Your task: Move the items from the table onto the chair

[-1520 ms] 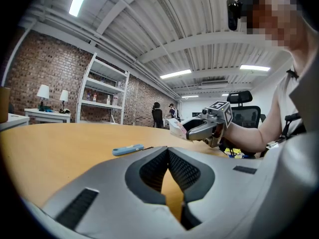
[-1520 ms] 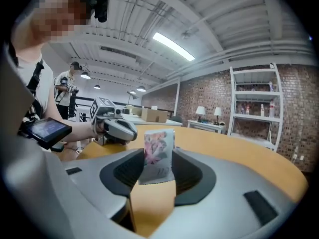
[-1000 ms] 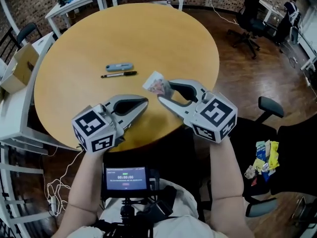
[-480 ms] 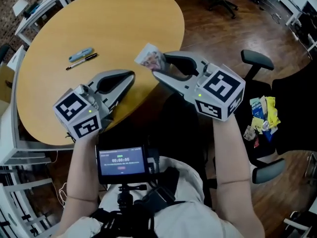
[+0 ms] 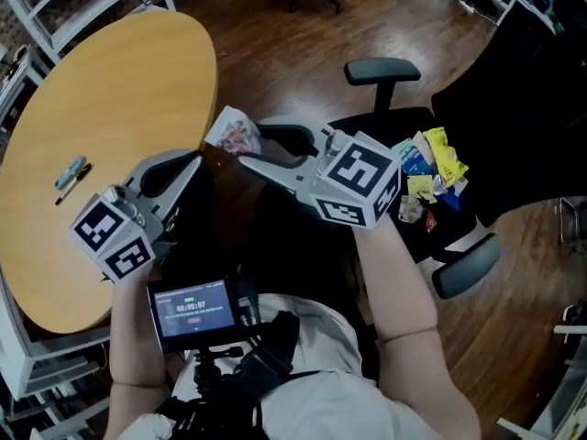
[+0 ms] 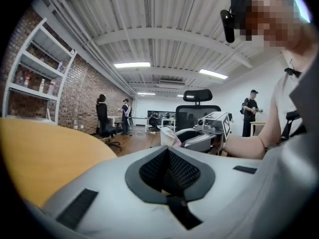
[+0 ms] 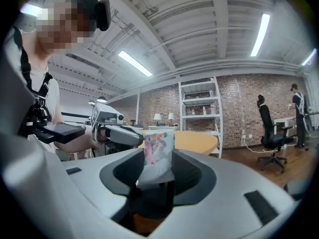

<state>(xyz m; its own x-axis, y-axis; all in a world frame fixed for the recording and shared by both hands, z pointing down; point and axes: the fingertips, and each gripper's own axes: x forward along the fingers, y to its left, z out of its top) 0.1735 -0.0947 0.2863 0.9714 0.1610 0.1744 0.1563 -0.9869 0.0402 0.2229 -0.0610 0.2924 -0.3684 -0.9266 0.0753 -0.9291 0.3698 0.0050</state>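
Both jaws closed — right gripper [image 5: 240, 152] on a packet [image 5: 231, 132], print unreadable; left gripper [image 5: 193, 162] empty.

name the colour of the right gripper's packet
White packet with pink print; best in right gripper view.

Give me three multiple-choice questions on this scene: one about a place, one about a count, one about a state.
1. How many things lie on the table? A none; B five; C two.
2. Where is the pile of snack packets? A on the seat of the chair; B on the floor; C on a shelf.
3. What is the right gripper doing? A standing open, empty; B pinching a small packet; C gripping a spoon.
Answers: C, a pen and a small blue object lie there; A, the pile rests on the black seat; B, its jaws close on the packet's edge.
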